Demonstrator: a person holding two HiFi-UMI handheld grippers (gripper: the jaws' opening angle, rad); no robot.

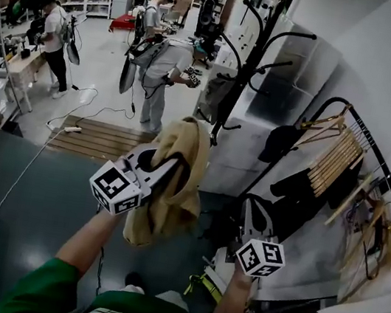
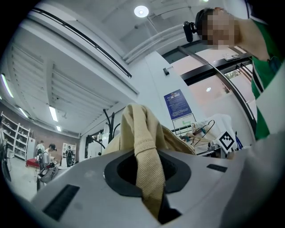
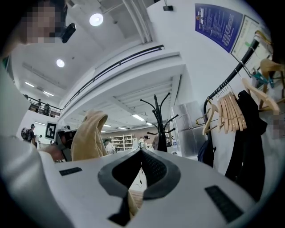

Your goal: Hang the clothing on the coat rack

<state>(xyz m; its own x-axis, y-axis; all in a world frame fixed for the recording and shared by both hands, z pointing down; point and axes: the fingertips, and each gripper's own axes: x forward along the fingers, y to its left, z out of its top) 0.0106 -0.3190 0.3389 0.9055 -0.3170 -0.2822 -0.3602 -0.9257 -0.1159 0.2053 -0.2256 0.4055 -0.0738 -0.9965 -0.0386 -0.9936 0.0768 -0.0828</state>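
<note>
A tan knitted garment [image 1: 174, 202] hangs raised in front of me, with my left gripper [image 1: 171, 166] shut on a fold of it. In the left gripper view the cloth [image 2: 143, 133] runs up between the dark pads and drapes over the far side. The black coat rack [image 1: 246, 67] with curved hooks stands just beyond the garment, slightly right. My right gripper [image 1: 251, 208] is lower and to the right, holding nothing. In its own view the right gripper [image 3: 142, 153] has its tips touching, with the garment [image 3: 89, 133] at left and the rack [image 3: 159, 116] ahead.
A black clothes rail with wooden hangers [image 1: 337, 158] and dark clothes [image 1: 299, 194] stands at right, with white cloth [image 1: 372, 299] below it. A wooden pallet [image 1: 97, 138] and cables lie on the floor ahead. A person [image 1: 162, 71] bends over beyond the pallet, others farther back.
</note>
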